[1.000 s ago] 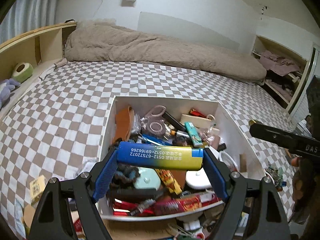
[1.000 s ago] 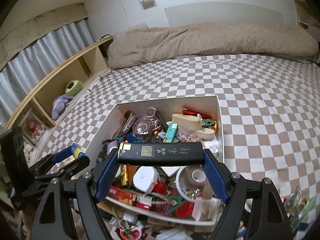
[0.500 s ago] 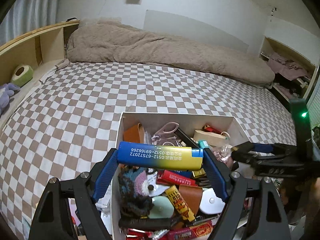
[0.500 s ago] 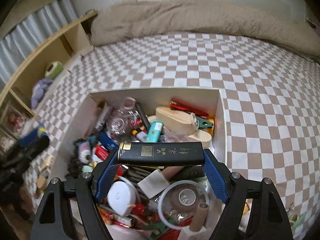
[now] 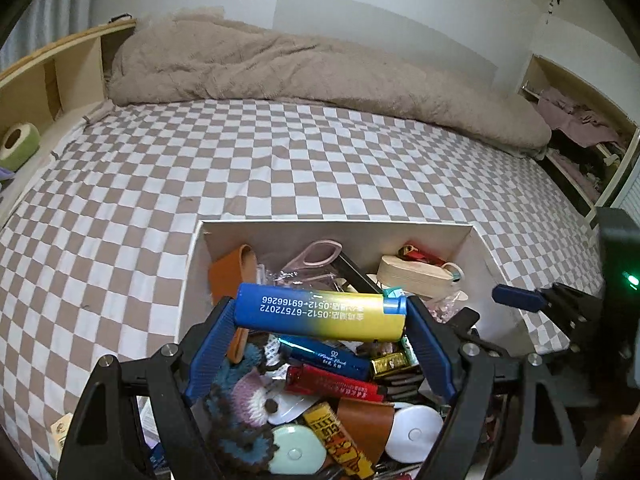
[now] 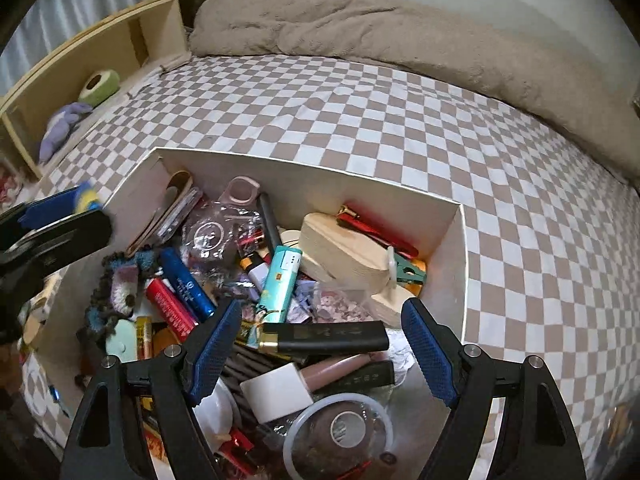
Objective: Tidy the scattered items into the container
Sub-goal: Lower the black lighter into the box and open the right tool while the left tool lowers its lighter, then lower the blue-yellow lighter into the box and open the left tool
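A white box [image 5: 436, 229] [image 6: 304, 168] full of small items stands on the checkered bed. My left gripper [image 5: 320, 316] is shut on a blue-and-yellow lighter [image 5: 320, 312], held crosswise above the box's left half. My right gripper [image 6: 320, 340] is open over the box's near right part. A black lighter with a gold cap [image 6: 324, 338] lies loose among the items just below its fingers. The left gripper shows at the left edge of the right wrist view [image 6: 60, 216]. The right gripper shows at the right edge of the left wrist view [image 5: 516, 300].
A beige blanket [image 5: 320, 68] lies along the far side of the bed. A wooden shelf [image 6: 92, 52] with a green roll and a purple toy runs on the left. A few loose items [image 5: 60, 428] lie on the sheet left of the box.
My right gripper has opened and the black lighter has dropped into the box. Both grippers have moved forward over the box; the left one still holds its lighter.
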The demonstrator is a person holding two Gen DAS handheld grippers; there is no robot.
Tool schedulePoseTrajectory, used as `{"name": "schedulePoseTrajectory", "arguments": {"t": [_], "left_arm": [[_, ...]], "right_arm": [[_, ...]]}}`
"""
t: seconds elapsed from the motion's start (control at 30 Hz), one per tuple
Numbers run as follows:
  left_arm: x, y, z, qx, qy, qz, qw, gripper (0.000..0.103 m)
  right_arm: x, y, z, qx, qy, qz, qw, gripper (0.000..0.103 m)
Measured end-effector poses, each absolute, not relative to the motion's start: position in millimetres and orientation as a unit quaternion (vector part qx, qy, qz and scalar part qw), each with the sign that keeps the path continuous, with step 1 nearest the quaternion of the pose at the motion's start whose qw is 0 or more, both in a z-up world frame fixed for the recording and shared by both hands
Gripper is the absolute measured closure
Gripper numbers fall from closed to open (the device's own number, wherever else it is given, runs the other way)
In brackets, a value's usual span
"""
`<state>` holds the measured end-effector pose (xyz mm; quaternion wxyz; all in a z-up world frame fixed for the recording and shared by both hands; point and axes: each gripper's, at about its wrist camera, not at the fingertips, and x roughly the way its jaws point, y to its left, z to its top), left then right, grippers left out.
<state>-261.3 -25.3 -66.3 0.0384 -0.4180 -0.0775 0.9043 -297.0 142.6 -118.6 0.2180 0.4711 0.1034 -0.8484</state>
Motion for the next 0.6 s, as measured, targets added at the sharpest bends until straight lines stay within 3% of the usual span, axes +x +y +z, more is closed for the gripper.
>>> {"name": "schedulePoseTrajectory", "arguments": {"t": [0.23,0.6], "left_arm": [[-283.4,-14.4,-82.3,-0.453,-0.073,0.888,0.034,0.020],[-322.3,-0.1,-101.4,-0.504,-0.002,0.863,0.019,0.020]], "right_arm": [[-282.3,155.4,-116.2,0.462,0.086,-0.848,0.245,0.020],[-269.2,162.9,-105.3,0.444,0.066,-0.849,0.277,0.020]]}}
